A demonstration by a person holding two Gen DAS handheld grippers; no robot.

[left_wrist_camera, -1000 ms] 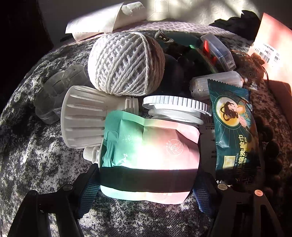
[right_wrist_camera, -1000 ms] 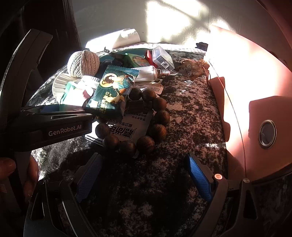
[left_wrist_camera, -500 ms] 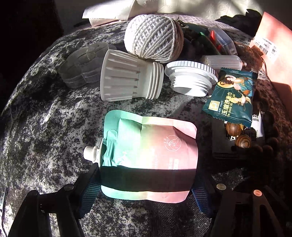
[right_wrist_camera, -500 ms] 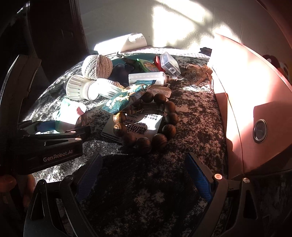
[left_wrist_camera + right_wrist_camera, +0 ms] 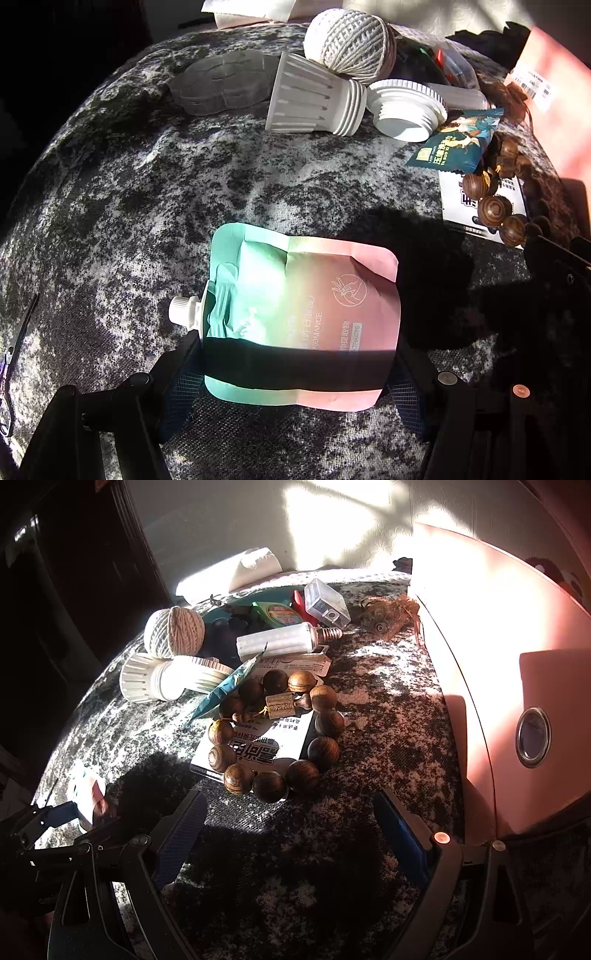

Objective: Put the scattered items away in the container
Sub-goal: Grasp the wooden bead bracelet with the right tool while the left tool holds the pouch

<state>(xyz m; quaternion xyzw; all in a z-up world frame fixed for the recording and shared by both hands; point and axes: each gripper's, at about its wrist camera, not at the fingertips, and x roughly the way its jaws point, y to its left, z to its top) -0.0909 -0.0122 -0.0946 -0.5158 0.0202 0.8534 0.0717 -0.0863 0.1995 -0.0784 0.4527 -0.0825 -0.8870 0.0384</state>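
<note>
**Pouch in the left tongs, right tongs apart over the beads**

The left gripper [image 5: 295, 373] is clamped on the pouch [image 5: 303, 317], one finger against each side edge near its lower end. The pouch is mint green on the spout side and pink on the other, with a white cap pointing left. It sits over the near middle of the mottled grey cloth [image 5: 147, 206], well apart from the other clutter.

The right gripper [image 5: 291, 834] has its tongs wide apart with nothing between them. It hovers over the cloth just short of the bead bracelet [image 5: 277, 734]. The bracelet of brown wooden beads lies on a white printed card [image 5: 255, 746].

Toward the cloth's far edge the rest is bunched together. A ball of twine [image 5: 351, 40] touches a ribbed white bulb base [image 5: 314, 99], and a white threaded cap [image 5: 406, 107] lies just beside that base. A clear ridged piece [image 5: 225, 81] lies to the left of the base. A teal snack packet [image 5: 458, 140] leans between the cap and the beads. In the right wrist view a white tube bulb [image 5: 280, 642] lies beyond the beads, with a clear plastic box [image 5: 327, 602] behind it.

The pink container [image 5: 498, 657] stands along the cloth's right edge, in bright sun, its front bearing a round metal ring.
</note>
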